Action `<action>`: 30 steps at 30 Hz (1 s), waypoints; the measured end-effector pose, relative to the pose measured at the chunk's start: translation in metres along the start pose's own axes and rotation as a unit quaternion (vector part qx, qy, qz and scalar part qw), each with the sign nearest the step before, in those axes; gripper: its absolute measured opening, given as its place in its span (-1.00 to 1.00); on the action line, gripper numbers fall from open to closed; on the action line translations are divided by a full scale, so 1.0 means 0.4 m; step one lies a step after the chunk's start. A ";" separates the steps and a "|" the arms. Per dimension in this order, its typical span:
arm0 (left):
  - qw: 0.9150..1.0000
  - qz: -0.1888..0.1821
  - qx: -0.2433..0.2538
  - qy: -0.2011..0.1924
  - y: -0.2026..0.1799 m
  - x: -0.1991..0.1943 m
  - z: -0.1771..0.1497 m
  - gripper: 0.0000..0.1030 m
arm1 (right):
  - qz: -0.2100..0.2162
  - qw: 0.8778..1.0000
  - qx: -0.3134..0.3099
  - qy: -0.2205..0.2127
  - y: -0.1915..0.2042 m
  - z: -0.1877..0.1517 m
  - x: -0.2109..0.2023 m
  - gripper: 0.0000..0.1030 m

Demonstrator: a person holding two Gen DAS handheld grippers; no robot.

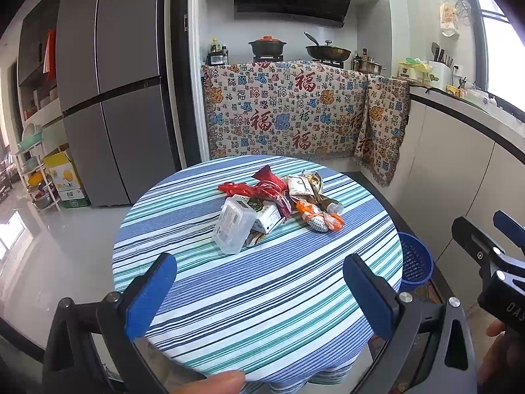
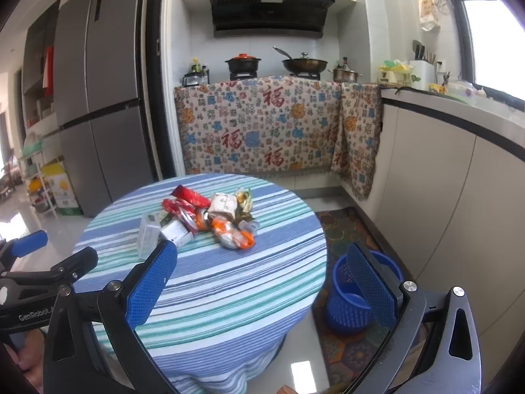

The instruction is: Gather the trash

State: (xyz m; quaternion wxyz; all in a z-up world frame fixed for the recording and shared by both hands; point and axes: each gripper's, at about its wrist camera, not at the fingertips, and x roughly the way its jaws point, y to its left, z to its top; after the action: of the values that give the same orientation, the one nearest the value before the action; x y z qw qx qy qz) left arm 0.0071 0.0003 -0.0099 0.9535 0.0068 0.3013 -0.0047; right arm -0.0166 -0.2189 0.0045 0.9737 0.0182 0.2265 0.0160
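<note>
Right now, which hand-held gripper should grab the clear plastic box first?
Probably the left hand-held gripper. It is open and the clear plastic box lies almost straight ahead between its fingers. The right hand-held gripper, also open, sits nearer the blue basket.

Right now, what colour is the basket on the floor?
Blue basket, clearest in the right wrist view.

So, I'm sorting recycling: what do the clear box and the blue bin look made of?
The clear box looks like thin see-through plastic, glossy, with a printed label. The blue bin looks like moulded plastic, matte, its wall a lattice of small holes.
</note>
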 end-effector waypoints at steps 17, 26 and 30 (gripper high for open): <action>1.000 0.007 0.003 0.003 0.005 0.008 -0.006 1.00 | 0.001 1.000 -0.002 0.002 0.007 -0.002 0.002 1.00; 1.000 -0.001 -0.003 0.011 0.030 0.034 -0.023 1.00 | 0.006 1.000 -0.006 0.008 0.016 -0.007 0.019 1.00; 0.999 0.008 -0.012 0.036 0.079 0.102 -0.057 1.00 | 0.009 1.000 -0.006 0.014 0.016 -0.015 0.041 1.00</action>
State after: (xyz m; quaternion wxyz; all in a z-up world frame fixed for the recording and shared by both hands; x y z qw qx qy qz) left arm 0.0277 0.0319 -0.0519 0.9419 -0.0025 0.3358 0.0069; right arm -0.0049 -0.2116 -0.0079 0.9704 0.0140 0.2396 0.0263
